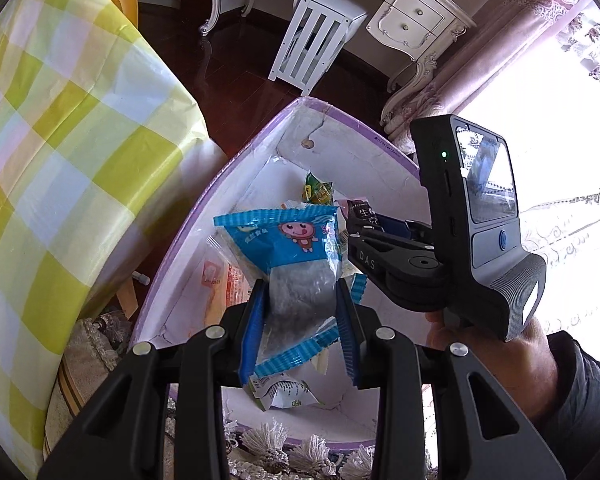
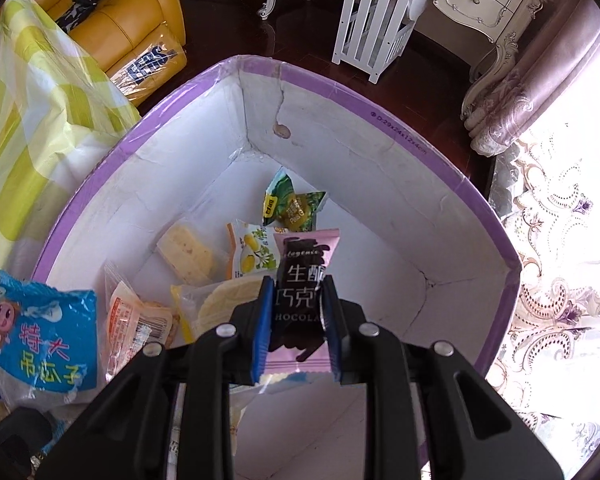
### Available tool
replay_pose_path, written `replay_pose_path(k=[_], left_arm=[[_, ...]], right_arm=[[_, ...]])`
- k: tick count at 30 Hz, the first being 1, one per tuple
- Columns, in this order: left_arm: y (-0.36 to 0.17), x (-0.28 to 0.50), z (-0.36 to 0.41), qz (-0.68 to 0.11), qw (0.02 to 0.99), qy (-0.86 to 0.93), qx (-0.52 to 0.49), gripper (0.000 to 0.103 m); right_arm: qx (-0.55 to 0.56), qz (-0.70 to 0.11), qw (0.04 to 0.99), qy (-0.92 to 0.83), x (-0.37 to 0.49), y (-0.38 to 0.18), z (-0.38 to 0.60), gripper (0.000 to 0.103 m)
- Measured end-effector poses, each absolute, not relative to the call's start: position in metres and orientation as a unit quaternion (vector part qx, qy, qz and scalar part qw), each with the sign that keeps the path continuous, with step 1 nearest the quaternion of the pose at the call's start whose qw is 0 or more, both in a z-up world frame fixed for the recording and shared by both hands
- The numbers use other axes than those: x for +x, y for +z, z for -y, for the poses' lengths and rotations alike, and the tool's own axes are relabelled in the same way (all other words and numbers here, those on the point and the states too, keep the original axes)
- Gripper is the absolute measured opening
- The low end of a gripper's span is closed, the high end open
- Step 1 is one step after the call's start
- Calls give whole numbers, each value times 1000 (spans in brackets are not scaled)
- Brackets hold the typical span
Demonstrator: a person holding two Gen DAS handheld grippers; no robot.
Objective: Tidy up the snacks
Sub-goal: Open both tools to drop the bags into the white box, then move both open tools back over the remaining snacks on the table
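My left gripper [image 1: 300, 304] is shut on a blue and clear snack packet [image 1: 288, 252] with a cartoon face, held over the purple-rimmed white box [image 1: 256, 148]. The same packet shows at the left of the right wrist view [image 2: 40, 340]. My right gripper [image 2: 296, 308] is shut on a pink and black chocolate packet [image 2: 304, 276], held over the same box [image 2: 380, 100]. The right gripper also shows in the left wrist view [image 1: 358, 216]. Several snack packets lie inside the box, among them a green packet [image 2: 296, 204] and a lemon packet [image 2: 256, 252].
A yellow-green checked cloth [image 1: 60, 140] hangs at the left. A white slatted stool [image 2: 376, 20] and an ornate white desk [image 1: 400, 16] stand behind the box on dark floor. An orange sofa [image 2: 112, 16] is at the far left. A lace curtain [image 2: 552, 240] is at the right.
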State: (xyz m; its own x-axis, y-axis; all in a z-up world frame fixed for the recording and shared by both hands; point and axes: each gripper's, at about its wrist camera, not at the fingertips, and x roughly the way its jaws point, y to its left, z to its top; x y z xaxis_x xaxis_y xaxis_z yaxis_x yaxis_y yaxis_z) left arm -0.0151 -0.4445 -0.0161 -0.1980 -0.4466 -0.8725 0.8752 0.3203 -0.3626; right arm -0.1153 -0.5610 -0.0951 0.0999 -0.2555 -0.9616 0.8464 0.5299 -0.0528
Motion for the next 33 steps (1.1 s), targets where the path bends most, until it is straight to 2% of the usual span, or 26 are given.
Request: replay_pose_path(k=[3,5,8,10,12,33], left_arm=[[-20,-17,448,-551,595,-549,201,34],[-22,-15,448,-558,597,-543,196,35],[-22,-12,447,-563,593,-544,188,36],[-20,-12,445,-560,593,-547,186,44],[-16,-10,440,-558,593,-552,180,47],[38,61,382,-508,699,-492,106,50]], right_arm=[[275,-540,686,-402,-116,-96,561,32],[274,-540,686,-404,-117,-96,562,42],[272,-539,686,-407,-116,-95,561,46],[271,-538,686,-407,-116,-95,560,50],[269,-537,688,-408,-114,-93,559,51],[227,-471,760,-387,-67,-19,528,61]])
